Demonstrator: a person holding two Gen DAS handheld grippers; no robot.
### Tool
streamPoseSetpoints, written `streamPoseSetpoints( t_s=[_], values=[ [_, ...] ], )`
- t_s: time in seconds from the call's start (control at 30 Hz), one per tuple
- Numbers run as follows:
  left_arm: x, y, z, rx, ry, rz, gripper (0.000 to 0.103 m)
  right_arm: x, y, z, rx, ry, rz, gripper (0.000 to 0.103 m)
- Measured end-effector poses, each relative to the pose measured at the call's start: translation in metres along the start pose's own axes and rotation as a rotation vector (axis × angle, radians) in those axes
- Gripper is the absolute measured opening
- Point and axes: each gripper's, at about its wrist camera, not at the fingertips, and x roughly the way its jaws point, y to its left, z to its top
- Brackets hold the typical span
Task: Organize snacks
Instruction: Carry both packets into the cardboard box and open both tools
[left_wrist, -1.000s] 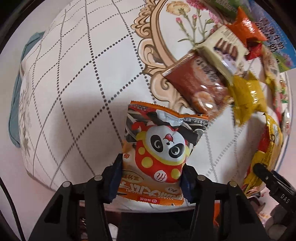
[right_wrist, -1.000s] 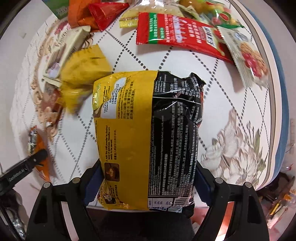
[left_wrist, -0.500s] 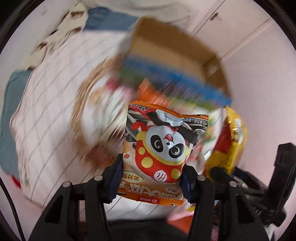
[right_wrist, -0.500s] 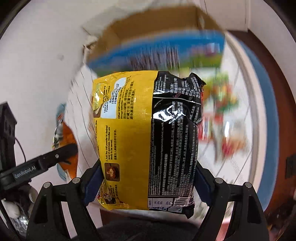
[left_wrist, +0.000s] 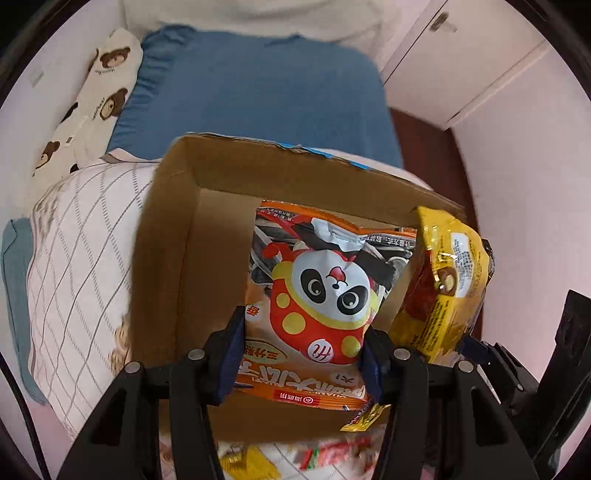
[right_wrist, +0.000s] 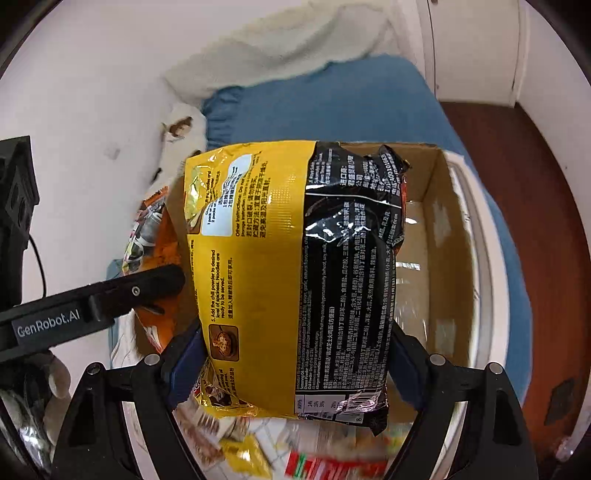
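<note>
My left gripper (left_wrist: 301, 354) is shut on an orange panda snack bag (left_wrist: 325, 295) and holds it over the open cardboard box (left_wrist: 166, 229). My right gripper (right_wrist: 295, 365) is shut on a large yellow and black noodle pack (right_wrist: 295, 280), held over the same box (right_wrist: 439, 258). The noodle pack also shows at the right in the left wrist view (left_wrist: 443, 288). The left gripper's finger (right_wrist: 147, 288) and the panda bag (right_wrist: 155, 236) show at the left in the right wrist view. The box floor is bare where visible.
The box stands on a patterned white cloth (left_wrist: 81, 266) over a blue bed (left_wrist: 258, 96). A bear-print pillow (left_wrist: 92, 107) lies at the far left. Loose snack packets (right_wrist: 325, 465) lie on the cloth in front of the box. A white wardrobe (left_wrist: 461, 62) stands behind.
Both grippers have swung from the snack pile on the cloth up and over to the open box, each still holding its packet.
</note>
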Motion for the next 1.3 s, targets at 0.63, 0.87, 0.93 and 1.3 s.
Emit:
streamPoseSetpoints(
  t_s=[0.63,0.87,0.93,1.3],
  values=[
    [0.091,0.012,0.048,-0.021,0.122,0.078,0.091,0.136,-0.028,0.063,0.024,0.202,-0.099,0.101],
    [0.073,0.004,0.022,0.03,0.075,0.085,0.092,0.096,-0.024,0.046,0.007,0.152,-0.148,0.101],
    [0.062,0.002,0.012,0.044,0.058,0.096,0.092,0.076,-0.034,0.038,0.022,0.134,-0.148,0.101],
    [-0.019,-0.006,-0.055,0.098,-0.177,0.145,0.092,0.0,-0.023,0.0,-0.014,-0.013,-0.202,0.101]
  ],
)
